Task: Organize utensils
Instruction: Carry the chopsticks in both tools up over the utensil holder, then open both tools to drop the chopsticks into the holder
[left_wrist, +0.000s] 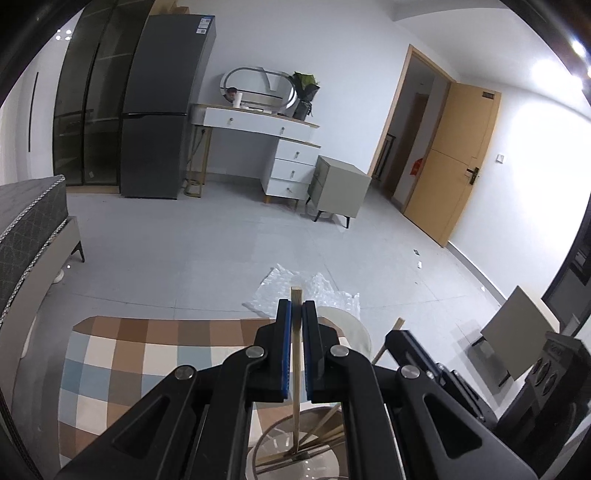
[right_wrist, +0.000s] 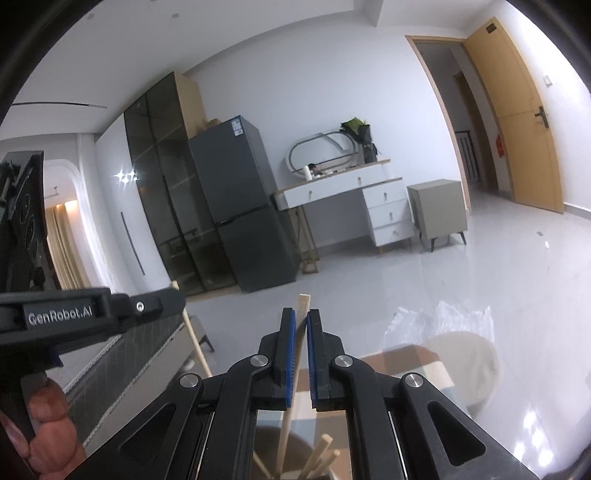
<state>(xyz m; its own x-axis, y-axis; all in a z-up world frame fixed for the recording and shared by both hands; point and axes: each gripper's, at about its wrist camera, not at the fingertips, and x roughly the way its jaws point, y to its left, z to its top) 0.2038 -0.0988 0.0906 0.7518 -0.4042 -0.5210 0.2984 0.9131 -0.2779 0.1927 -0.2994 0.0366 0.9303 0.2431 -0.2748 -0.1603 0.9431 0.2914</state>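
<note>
Chopsticks (right_wrist: 320, 456) stand in dark cup (right_wrist: 269, 439).

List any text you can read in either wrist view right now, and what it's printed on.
"GenRobot.AI": on the left gripper body, right wrist view.
Fridge sticker: too small to read.
Dark plate on the door: blurred.
Red sign in the doorway: unreadable.

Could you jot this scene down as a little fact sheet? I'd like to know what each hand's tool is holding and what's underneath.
left tool: shut on a chopstick, upright
right tool: shut on a second chopstick, slightly tilted
below the tools: round holder with more chopsticks inside
floor nearby: checkered rug, crumpled plastic wrap
background: grey fridge, white dresser
</note>
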